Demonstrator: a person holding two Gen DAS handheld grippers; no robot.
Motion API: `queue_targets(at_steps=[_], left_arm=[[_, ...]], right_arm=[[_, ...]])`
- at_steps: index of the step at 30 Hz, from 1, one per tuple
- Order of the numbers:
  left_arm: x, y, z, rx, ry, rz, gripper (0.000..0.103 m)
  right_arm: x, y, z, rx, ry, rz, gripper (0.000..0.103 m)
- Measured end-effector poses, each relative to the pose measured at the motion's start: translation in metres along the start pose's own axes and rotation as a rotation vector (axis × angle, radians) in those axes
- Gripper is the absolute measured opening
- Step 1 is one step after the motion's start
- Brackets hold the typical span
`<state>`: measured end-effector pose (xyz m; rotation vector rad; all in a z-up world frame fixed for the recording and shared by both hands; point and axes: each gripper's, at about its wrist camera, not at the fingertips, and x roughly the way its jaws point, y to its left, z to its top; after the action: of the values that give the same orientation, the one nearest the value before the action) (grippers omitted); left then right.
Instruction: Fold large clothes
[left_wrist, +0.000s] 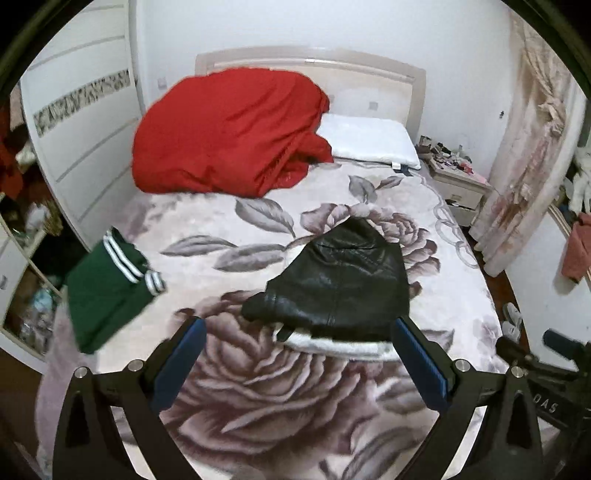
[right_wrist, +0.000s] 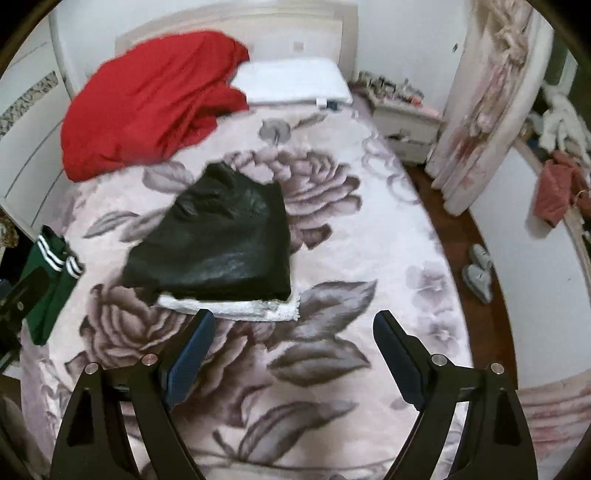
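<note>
A black leather jacket with a white fleece lining lies folded on the flowered bed cover; it also shows in the right wrist view. My left gripper is open and empty, held above the bed just short of the jacket's near edge. My right gripper is open and empty, above the bed by the jacket's white lining edge. A folded green garment with white stripes lies at the bed's left edge, also in the right wrist view.
A red quilt is heaped at the head of the bed beside a white pillow. A white wardrobe stands to the left. A cluttered nightstand, a curtain and slippers on the floor are to the right.
</note>
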<state>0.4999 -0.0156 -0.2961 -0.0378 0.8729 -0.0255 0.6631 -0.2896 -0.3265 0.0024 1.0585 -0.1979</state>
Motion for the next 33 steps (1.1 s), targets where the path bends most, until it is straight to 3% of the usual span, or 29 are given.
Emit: queue_targets(at_steps=[10,17,22,33], left_arm=[[-0.161,-0.009,-0.018,0.02,-0.058,0.026,0.103],[-0.243,-0.014,-0.031,0.007,-0.083,0.026,0.103],[-0.272,-0.018,-0.035,0.0,-0.08,0.035,0.103],[-0.308,-0.022,-0.04,-0.021,-0.095,0.049,0.103]], right_arm=[[-0.208,-0.014,-0.059,-0.022,-0.128,-0.024,0.089],[-0.322,-0.028,-0.089,-0.024,-0.192,-0.018,0.089],[-0.381,-0.036,-0.108,-0.043,-0.212,0.008,0.089],[-0.451,-0.047,-0.118,-0.065,-0.259,0.024,0.094]])
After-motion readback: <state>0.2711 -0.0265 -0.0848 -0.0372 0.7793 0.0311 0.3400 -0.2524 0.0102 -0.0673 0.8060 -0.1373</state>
